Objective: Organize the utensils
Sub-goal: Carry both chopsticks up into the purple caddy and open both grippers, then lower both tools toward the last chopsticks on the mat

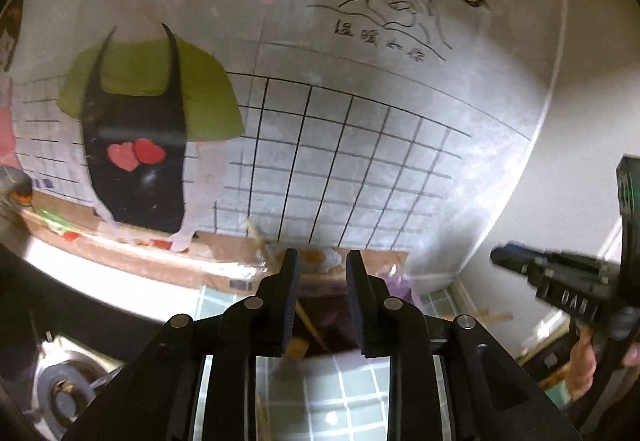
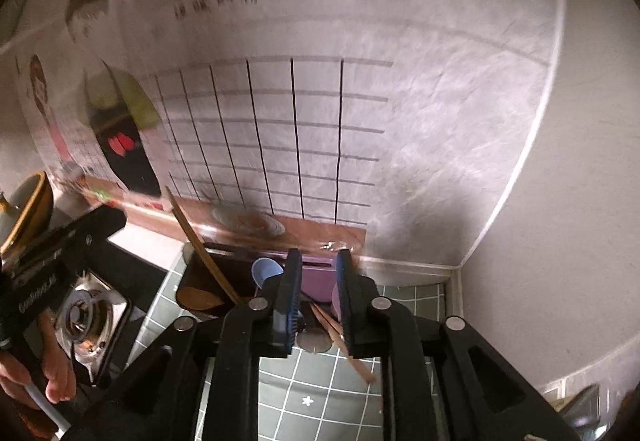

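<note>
Both claws spread, pinching nothing: left gripper (image 1: 322, 261), right gripper (image 2: 318, 261). Chopsticks (image 2: 340, 337) prob. half out of purple holder (image 2: 316, 279) — regrip low & seat them upright.

Utensil holder (image 2: 224, 281) against wall (image 2: 440, 161); stove burner (image 2: 86, 315) to left.

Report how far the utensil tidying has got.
Done: a wooden spatula and a blue spoon already stand in the brown holder by the wall. In hand: nothing; the left claw and right claw are both open, with no utensil pressed between the pads. Left: a pair of chopsticks pokes out over the green tiled counter and looks unsorted.
</note>
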`<state>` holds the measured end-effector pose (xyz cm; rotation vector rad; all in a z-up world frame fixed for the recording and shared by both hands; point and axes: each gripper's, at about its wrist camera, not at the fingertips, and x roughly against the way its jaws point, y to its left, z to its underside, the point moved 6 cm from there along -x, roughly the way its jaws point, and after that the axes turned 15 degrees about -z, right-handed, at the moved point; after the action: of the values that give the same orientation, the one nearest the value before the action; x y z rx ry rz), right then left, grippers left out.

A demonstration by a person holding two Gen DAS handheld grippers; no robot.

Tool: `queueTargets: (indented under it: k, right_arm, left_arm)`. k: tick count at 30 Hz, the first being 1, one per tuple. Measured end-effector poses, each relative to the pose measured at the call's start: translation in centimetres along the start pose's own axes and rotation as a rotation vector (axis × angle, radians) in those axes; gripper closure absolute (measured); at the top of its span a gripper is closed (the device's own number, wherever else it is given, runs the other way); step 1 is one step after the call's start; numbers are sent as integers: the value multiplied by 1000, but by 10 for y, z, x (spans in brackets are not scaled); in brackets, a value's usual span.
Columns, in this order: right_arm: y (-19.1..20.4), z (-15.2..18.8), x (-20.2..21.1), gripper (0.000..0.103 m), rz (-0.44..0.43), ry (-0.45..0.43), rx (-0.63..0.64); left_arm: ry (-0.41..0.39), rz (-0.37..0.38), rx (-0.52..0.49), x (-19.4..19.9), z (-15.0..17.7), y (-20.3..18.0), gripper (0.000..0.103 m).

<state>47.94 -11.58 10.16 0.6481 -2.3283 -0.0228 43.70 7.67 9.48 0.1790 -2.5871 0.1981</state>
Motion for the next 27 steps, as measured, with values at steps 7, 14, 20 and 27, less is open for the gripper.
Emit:
queueTargets:
  k: [7, 14, 20, 27]
  right_arm:
    - [20, 31, 28, 73, 51, -43, 62]
    - [52, 87, 35, 71, -17, -12, 90]
    - [78, 146, 20, 71, -70, 71, 110]
    - [99, 201, 5, 71, -156, 177, 76]
  left_arm:
    - [37, -19, 14, 41, 42, 18, 75]
    - [62, -104, -9, 74, 94, 43, 75]
    - [74, -163, -20, 99, 140, 66, 75]
    - [150, -165, 26, 114, 201, 97, 75]
